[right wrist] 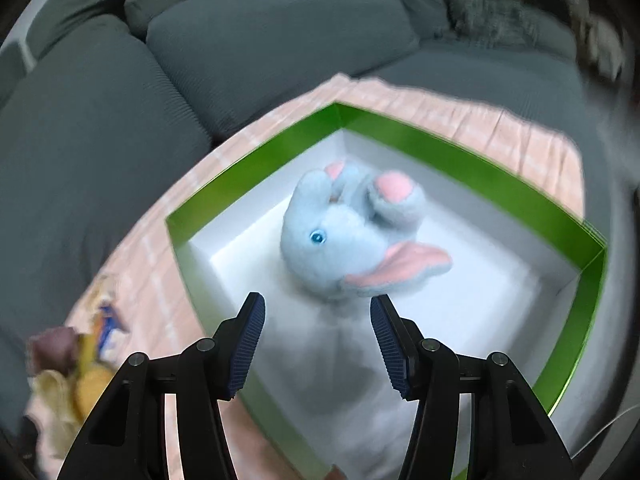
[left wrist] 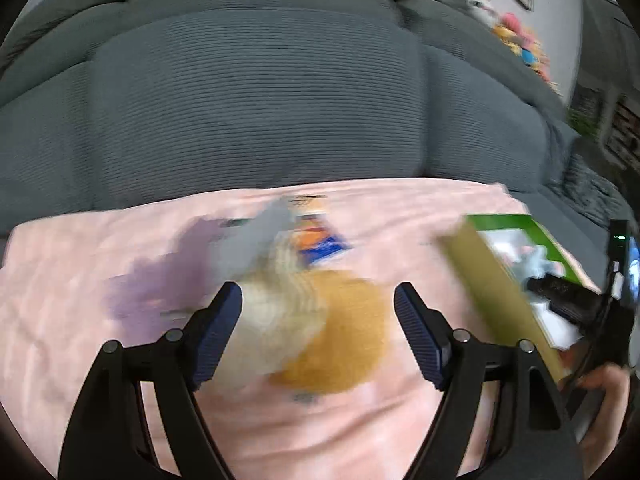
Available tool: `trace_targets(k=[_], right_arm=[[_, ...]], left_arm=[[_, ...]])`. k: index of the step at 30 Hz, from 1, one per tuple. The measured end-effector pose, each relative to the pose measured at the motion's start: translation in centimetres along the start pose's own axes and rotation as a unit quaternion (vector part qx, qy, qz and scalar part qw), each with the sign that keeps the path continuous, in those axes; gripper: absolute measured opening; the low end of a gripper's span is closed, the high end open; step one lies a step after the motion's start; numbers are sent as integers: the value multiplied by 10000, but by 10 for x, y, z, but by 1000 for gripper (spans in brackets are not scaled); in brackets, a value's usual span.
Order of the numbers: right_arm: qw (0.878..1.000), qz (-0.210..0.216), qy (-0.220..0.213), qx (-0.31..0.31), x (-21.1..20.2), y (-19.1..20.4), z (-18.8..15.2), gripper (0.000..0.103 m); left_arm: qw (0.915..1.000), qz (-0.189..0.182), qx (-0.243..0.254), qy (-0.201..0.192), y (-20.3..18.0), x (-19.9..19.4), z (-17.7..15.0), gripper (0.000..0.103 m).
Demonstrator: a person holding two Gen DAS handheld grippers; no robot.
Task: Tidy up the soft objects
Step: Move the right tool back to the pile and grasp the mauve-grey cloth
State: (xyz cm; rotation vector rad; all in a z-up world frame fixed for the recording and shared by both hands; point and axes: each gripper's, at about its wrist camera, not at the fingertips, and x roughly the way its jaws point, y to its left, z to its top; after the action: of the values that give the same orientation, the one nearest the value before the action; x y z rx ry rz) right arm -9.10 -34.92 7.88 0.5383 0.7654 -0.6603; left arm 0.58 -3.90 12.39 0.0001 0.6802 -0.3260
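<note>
Fingers [right wrist: 256,320] of the right gripper [right wrist: 317,320] stand apart just short of the elephant [right wrist: 344,240].

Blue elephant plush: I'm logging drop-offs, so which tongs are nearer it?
Right. The right tongs hang open just short of the blue elephant plush in the green box; the left tongs are over the blanket's toy pile.

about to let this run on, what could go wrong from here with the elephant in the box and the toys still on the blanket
1. The left gripper is open around blurred, overlapping soft toys; closing now might pinch the pink blanket or grab two at once.
2. The elephant lies free in the green box, the right gripper open near it; a careless pull-out could snag its ear.
</note>
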Motion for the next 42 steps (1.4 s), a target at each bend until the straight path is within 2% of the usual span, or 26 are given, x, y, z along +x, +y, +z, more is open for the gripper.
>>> trace_targets(k=[2, 4, 7, 8, 10, 11, 15, 18, 20, 22, 24, 28, 31, 33, 34, 37, 39, 42], right_arm=[[9999, -31, -79, 142, 3, 1, -2, 57], [9987, -298, -253, 336, 2, 1, -4, 57], [9921, -781, -976, 69, -17, 14, -10, 57], [9926, -694, -988, 87, -18, 16, -11, 57], [9964, -182, -802, 220, -17, 20, -14, 57], [9973, -87, -698, 199, -15, 25, -16, 57], [9970, -127, -732, -231, -18, 49, -24, 57], [9952, 127, -683, -685, -20, 71, -30, 57], [9926, 145, -659, -1006, -21, 85, -34, 57], [9885, 72, -766, -1303, -29, 96, -39, 62], [9863, 121, -882, -1388, -38, 100, -43, 75], [9818, 506, -1108, -1459, -67, 108, -47, 81], [9763, 1174, -874, -1596, -82, 119, -46, 83], [9694, 1626, -628, -1727, -92, 133, -48, 83], [9626, 1908, -481, -1860, -99, 146, -51, 83], [9413, 2507, -46, -2262, -111, 191, -60, 84], [9277, 2662, 303, -2601, -109, 235, -69, 84], [9137, 2377, 681, -3226, -95, 295, -90, 84]], left_arm=[[9996, 240, -135, 14, 26, -7, -6, 78], [9986, 386, -344, 72, 52, -12, -13, 79], [9961, 361, -796, 97, 83, -16, -27, 79], [9950, 324, -939, 129, 90, -14, -32, 79], [9929, 235, -1151, 183, 101, -12, -42, 79], [9918, 223, -1243, 214, 105, -10, -46, 79], [9892, 161, -1413, 360, 112, -6, -56, 79], [9900, 129, -1372, 309, 109, -7, -56, 80], [9905, 182, -1332, 297, 111, -8, -57, 82], [9900, 224, -1351, 337, 117, -8, -59, 83], [9881, 253, -1465, 389, 127, -3, -61, 83], [9837, 499, -1668, 442, 141, -4, -65, 86], [9816, 607, -1745, 479, 152, -5, -66, 90], [9768, 657, -1967, 539, 164, -4, -68, 90], [9717, 709, -2181, 567, 174, -5, -71, 90], [9635, 828, -2486, 557, 193, -6, -72, 90], [9625, 839, -2539, 467, 200, -9, -69, 90], [9586, 1034, -2632, 342, 212, -16, -71, 90]])
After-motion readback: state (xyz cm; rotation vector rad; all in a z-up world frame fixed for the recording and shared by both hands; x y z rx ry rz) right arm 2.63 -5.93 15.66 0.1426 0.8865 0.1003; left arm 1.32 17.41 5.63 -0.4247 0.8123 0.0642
